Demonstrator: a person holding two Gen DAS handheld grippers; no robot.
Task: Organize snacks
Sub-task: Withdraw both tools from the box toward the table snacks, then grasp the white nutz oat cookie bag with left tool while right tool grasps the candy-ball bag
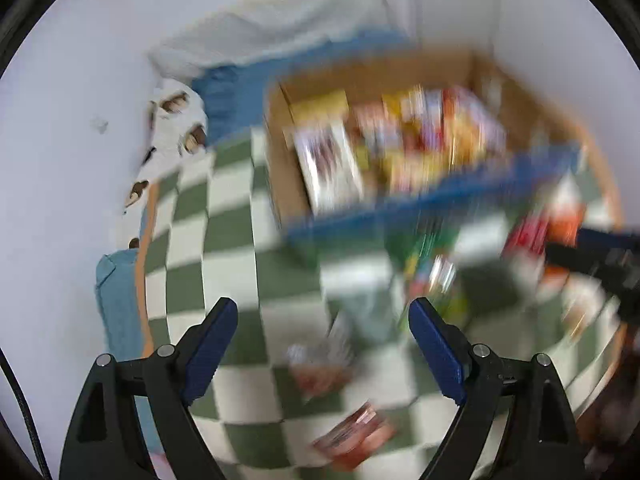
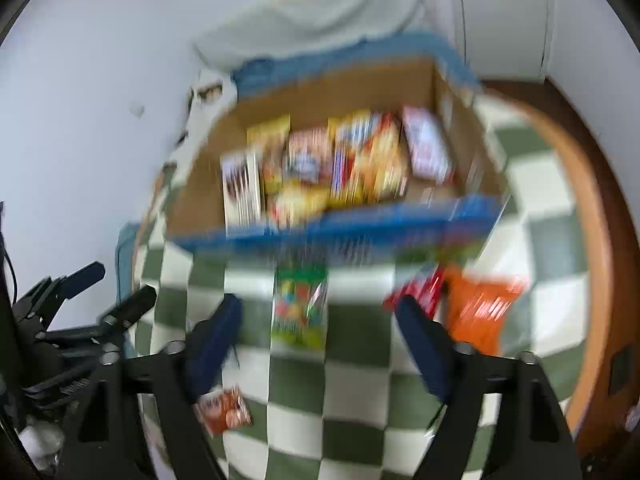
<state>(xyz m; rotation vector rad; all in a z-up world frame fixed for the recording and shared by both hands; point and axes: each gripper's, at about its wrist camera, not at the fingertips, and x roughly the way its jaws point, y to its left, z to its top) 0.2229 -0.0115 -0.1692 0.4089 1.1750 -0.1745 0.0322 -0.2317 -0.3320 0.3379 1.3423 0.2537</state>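
Both views are motion-blurred. A cardboard box with a blue front edge holds several snack packs on a green-and-white checkered cloth; it also shows in the right wrist view. My left gripper is open and empty above the cloth, with a clear snack bag and a red pack below it. My right gripper is open and empty, with a green candy bag between its fingers' line of sight. An orange bag and a red pack lie right of it. A small orange-brown pack lies lower left.
The round table's wooden rim curves on the right. A blue cloth and white patterned fabric lie left by the wall. The other gripper shows at the right edge and at the left.
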